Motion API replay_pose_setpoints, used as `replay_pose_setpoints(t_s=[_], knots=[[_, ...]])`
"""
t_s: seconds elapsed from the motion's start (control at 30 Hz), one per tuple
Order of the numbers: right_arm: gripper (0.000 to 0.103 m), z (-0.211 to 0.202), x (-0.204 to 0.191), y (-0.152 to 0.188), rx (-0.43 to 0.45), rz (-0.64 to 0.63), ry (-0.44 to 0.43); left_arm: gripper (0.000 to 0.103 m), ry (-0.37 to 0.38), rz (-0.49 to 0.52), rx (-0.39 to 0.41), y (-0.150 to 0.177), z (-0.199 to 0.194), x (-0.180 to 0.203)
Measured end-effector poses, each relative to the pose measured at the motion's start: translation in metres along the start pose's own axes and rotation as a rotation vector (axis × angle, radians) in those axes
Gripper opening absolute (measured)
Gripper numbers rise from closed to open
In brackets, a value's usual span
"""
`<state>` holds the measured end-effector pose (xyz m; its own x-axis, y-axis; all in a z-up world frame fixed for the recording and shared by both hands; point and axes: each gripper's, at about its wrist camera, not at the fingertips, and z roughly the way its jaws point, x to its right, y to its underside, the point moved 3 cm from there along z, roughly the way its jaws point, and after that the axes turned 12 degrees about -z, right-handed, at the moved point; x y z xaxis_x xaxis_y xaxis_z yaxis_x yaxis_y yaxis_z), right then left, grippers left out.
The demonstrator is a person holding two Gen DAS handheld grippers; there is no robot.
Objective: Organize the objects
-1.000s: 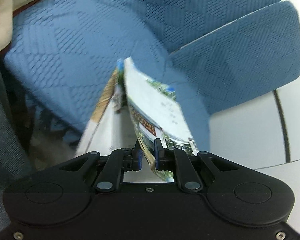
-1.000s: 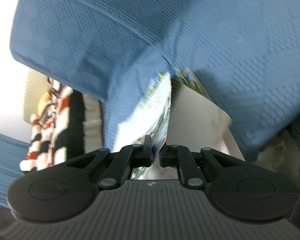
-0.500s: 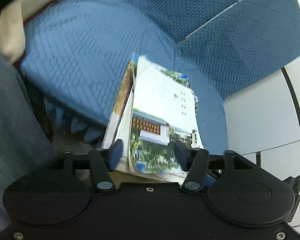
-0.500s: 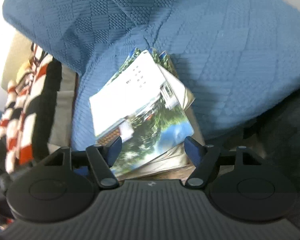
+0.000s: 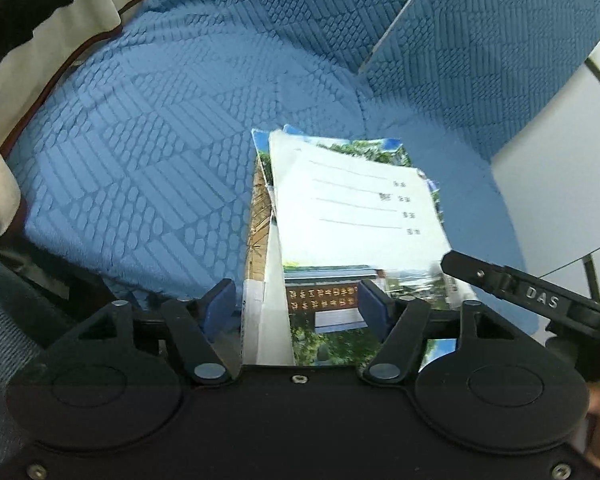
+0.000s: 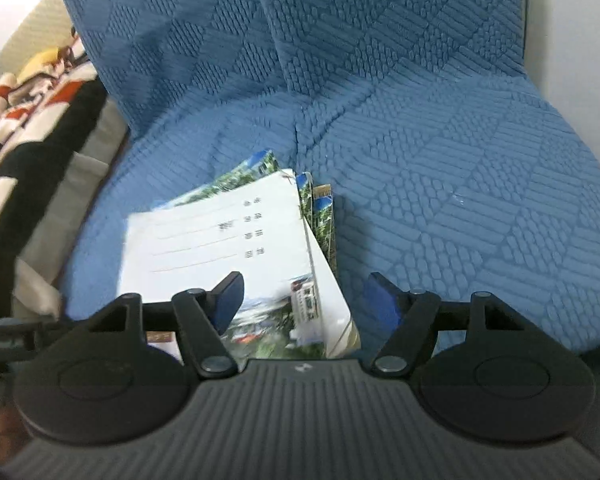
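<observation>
Booklets: a loose stack of thin printed booklets lies flat on the blue quilted sofa seat, close to the seat's front edge and near the corner where the seat meets the armrest.
Top booklet: white cover with ruled lines and a photo strip at my end; the ones under it stick out unevenly at the far end and along one side, so the stack is not squared up.
Long axis: it runs away from me towards the sofa back, roughly in line with where both grippers point.
My left gripper: jaws apart, after opening and then easing in a little; the near end of the stack shows between the blue pads, but neither pad presses on it.
My right gripper: jaws apart as well, having just opened; the near right corner of the stack sits between the pads, untouched.
Direction from hands: the stack lies straight ahead and below both grippers, the left one over its left part, the right one over its right part.
Nearer hand: I cannot pick one; both hang over the near short edge, side by side.
Next move, my guess: squaring the edges would need a push along that long axis, or from the two sides.
Beside the seat: a striped cloth in red, black and white, well clear of the stack.
</observation>
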<state>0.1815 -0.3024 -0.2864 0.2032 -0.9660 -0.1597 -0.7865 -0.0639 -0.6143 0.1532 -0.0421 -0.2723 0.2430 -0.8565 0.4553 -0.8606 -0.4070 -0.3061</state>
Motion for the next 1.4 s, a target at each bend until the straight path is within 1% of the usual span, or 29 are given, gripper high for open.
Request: replay_pose_setpoints(t_s=[0.03,0.1,0.13,0.17,0.2,0.27,0.3,0.37,0.43,0.5,0.57,0.67,0.73,0.77,0.8,0.87,0.93,1.0,1.13,1.17,1.3,1.4], knots=[[0.07,0.006,-0.002,0.0,-0.007,-0.012,0.002,0.056,-0.001,-0.001,-0.005,0.0,0.003,0.0],[0.069,0.013,-0.003,0.0,-0.009,-0.032,-0.001,0.047,0.005,0.002,-0.012,0.001,0.007,0.0],[0.065,0.013,-0.004,0.001,0.001,-0.039,-0.001,0.046,0.015,0.004,-0.017,0.002,0.008,0.001],[0.058,0.014,-0.005,0.002,0.005,-0.044,0.005,0.046,0.018,0.005,-0.02,0.003,0.009,0.002],[0.054,0.014,-0.006,0.004,0.001,-0.05,0.005,0.046,0.013,0.01,-0.015,0.004,0.009,0.004],[0.04,0.012,-0.008,0.008,-0.001,-0.056,0.018,0.046,0.008,0.022,-0.014,0.005,0.009,0.005],[0.038,0.01,-0.009,0.01,0.001,-0.057,0.018,0.046,0.009,0.024,-0.016,0.005,0.008,0.006],[0.031,0.005,-0.01,0.014,-0.001,-0.051,0.008,0.046,0.015,0.015,-0.026,0.004,0.008,0.005],[0.027,-0.001,-0.012,0.017,-0.004,-0.045,-0.001,0.046,0.023,-0.001,-0.031,0.003,0.006,0.005],[0.026,-0.007,-0.015,0.022,-0.01,-0.035,-0.012,0.046,0.026,-0.011,-0.039,0.004,0.006,0.005],[0.026,-0.011,-0.018,0.026,-0.018,-0.025,-0.005,0.046,0.015,0.002,-0.033,0.008,0.004,0.007],[0.026,-0.017,-0.019,0.033,-0.022,-0.001,-0.002,0.05,0.019,0.009,-0.038,0.01,0.002,0.008],[0.026,-0.02,-0.018,0.036,-0.028,0.013,0.007,0.054,0.022,-0.001,-0.039,0.01,-0.001,0.007],[0.026,-0.023,-0.018,0.036,-0.027,0.015,0.018,0.058,0.02,0.003,-0.029,0.009,-0.004,0.007],[0.026,-0.026,-0.018,0.035,-0.02,0.017,0.025,0.065,0.019,0.007,-0.018,0.008,-0.008,0.008],[0.026,-0.037,-0.017,0.03,0.007,0.02,0.032,0.074,0.02,0.005,-0.001,0.005,-0.016,0.01],[0.026,-0.051,-0.018,0.021,0.044,0.017,0.046,0.074,0.035,0.009,0.014,0.0,-0.026,0.015],[0.026,-0.066,-0.019,0.012,0.079,0.02,0.053,0.08,0.042,0.017,0.033,-0.006,-0.038,0.021],[0.026,-0.1,-0.026,-0.008,0.149,0.021,0.042,0.086,0.073,0.061,0.074,-0.015,-0.068,0.041],[0.026,-0.109,-0.028,-0.012,0.166,0.021,0.037,0.09,0.082,0.076,0.082,-0.016,-0.076,0.047],[0.026,-0.14,-0.035,-0.023,0.211,0.027,0.019,0.098,0.104,0.118,0.118,-0.017,-0.106,0.066],[0.026,-0.157,-0.042,-0.025,0.222,0.028,0.012,0.1,0.117,0.13,0.131,-0.015,-0.125,0.076]])
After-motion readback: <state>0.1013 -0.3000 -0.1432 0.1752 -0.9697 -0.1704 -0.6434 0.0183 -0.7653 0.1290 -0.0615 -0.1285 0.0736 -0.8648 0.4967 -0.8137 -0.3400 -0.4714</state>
